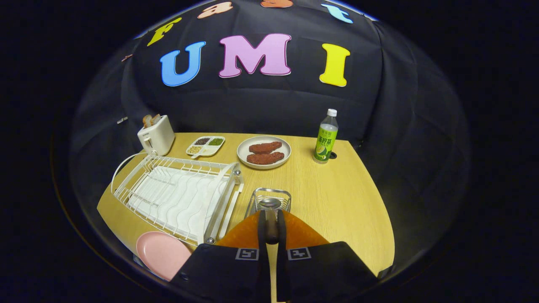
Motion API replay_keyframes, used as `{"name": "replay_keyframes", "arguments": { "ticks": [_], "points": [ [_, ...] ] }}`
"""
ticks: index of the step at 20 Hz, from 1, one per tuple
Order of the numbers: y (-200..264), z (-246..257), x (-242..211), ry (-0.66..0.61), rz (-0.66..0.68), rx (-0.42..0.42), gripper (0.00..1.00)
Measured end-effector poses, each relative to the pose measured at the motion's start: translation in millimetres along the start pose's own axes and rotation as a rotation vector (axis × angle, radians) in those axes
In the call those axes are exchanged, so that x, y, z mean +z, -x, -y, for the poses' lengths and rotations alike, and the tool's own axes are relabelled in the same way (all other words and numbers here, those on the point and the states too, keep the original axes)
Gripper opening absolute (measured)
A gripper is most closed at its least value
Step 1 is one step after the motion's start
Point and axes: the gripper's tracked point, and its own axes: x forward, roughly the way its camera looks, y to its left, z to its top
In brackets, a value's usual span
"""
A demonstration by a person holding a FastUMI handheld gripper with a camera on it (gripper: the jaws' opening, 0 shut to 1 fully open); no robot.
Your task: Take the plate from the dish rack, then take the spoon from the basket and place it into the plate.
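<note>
My fingers [271, 225] clamp a silver spoon [270, 205]; orange plate [294, 231], pink plate [162, 252], white dish rack [177, 195], tan wood-grain table [337, 198].

Staged kitchen booth: toaster [156, 135], dish rack [177, 198], black cloth wall [269, 109].

Jaws of gripper [271, 229] clamped on spoon [270, 214], above orange plate [303, 233], wire basket [269, 198] just beyond

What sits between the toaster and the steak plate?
Gripper view: the divided condiment tray lies between the toaster and the steak plate. Fingers are shut on the spoon.
</note>
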Motion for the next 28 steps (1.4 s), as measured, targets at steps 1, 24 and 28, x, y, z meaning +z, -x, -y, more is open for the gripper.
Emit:
{"name": "replay_keyframes", "arguments": {
  "ticks": [1, 24, 28],
  "points": [
    [9.2, -5.8, 7.7, 0.001, 0.012, 0.013, 0.10],
    [103.5, -242.0, -118.1, 0.211, -0.206, 0.584, 0.10],
    [84.9, -241.0, -129.4, 0.225, -0.212, 0.568, 0.10]
  ]
}}
